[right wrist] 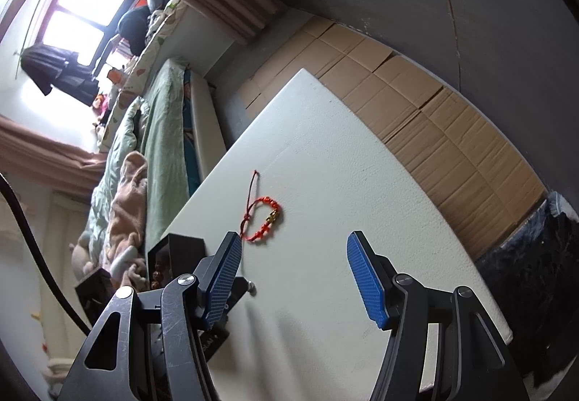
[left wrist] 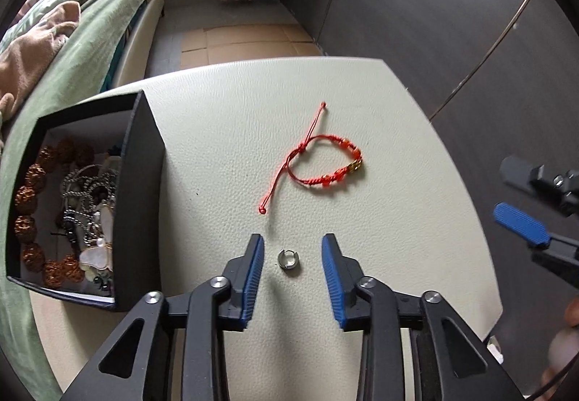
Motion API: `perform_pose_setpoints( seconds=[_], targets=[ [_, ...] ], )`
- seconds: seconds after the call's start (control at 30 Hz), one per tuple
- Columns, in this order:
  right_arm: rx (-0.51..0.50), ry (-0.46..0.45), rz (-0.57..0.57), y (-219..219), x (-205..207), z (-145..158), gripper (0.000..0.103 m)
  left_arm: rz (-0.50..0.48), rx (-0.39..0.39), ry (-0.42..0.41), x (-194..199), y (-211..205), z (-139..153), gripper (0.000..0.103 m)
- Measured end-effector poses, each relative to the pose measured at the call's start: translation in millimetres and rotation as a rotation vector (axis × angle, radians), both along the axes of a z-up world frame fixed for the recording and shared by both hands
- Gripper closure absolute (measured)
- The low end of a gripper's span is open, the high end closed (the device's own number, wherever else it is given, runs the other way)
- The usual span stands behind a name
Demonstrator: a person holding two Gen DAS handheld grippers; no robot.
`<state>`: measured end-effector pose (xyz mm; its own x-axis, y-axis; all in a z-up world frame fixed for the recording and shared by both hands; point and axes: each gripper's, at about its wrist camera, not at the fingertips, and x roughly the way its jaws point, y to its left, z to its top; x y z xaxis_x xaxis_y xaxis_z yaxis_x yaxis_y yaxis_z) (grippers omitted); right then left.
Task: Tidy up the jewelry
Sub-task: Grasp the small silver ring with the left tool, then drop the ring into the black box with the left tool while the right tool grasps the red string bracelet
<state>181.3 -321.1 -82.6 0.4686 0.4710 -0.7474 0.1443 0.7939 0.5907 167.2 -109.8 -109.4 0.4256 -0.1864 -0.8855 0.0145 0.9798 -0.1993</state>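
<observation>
The left gripper (left wrist: 293, 243) hovers low over the pale worktop (left wrist: 398, 220) with its blue pads spread wide, and a small silver ring (left wrist: 287, 259) lies flat on the surface between them, touching neither pad; a red cord bracelet (left wrist: 325, 162) with orange and gold beads rests farther out on the worktop, well apart from the ring, its loose tails trailing toward the gripper; a black box (left wrist: 141, 184) stands at the left edge, already holding brown beads, a chain and a pale butterfly piece. The right gripper (right wrist: 293, 242) is also spread and empty, held off to the side above the worktop (in its own view the bracelet (right wrist: 262, 220) lies just beyond its left pad).

The likely step is a pinch on the ring, and that is where trouble could come; the ring is small, smooth and lying flat, so pads that close too high would pass over it, and pads that close off-centre could flick it across the worktop or off its edge; a weak pinch could also let it drop on the way to the box.
</observation>
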Motion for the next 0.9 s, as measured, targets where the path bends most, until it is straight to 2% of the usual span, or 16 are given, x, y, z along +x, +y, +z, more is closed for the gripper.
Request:
perform_pose_setpoints(
  seconds=[0.23,0.33,0.43,0.5,0.63,0.9],
  targets=[
    [0.003,0.009,-0.027,-8.0,2.7,-1.3,0.042,-0.017,0.078,-0.014,-1.2,-11.1,-7.0,0.078],
    [0.002,0.014,-0.019,-5.6,2.8,-2.6,0.042,-0.021,0.121,-0.015,-3.1,-12.5,-7.2,0.09],
    [-0.003,0.014,-0.013,-3.5,2.8,-2.6,0.042,-0.007,0.062,0.001,-2.8,-3.6,-5.5,0.09],
    [-0.008,0.016,-0.009,-1.4,3.0,-3.2,0.042,0.004,0.059,-0.017,-4.3,1.4,0.3,0.09],
    [-0.02,0.015,0.004,4.9,4.4,-4.8,0.042,0.02,0.007,-0.072,-9.4,14.7,22.8,0.09],
    [-0.043,0.001,0.041,27.8,10.9,-8.9,0.042,0.061,-0.072,-0.127,-14.1,39.6,49.2,0.09]
  ],
)
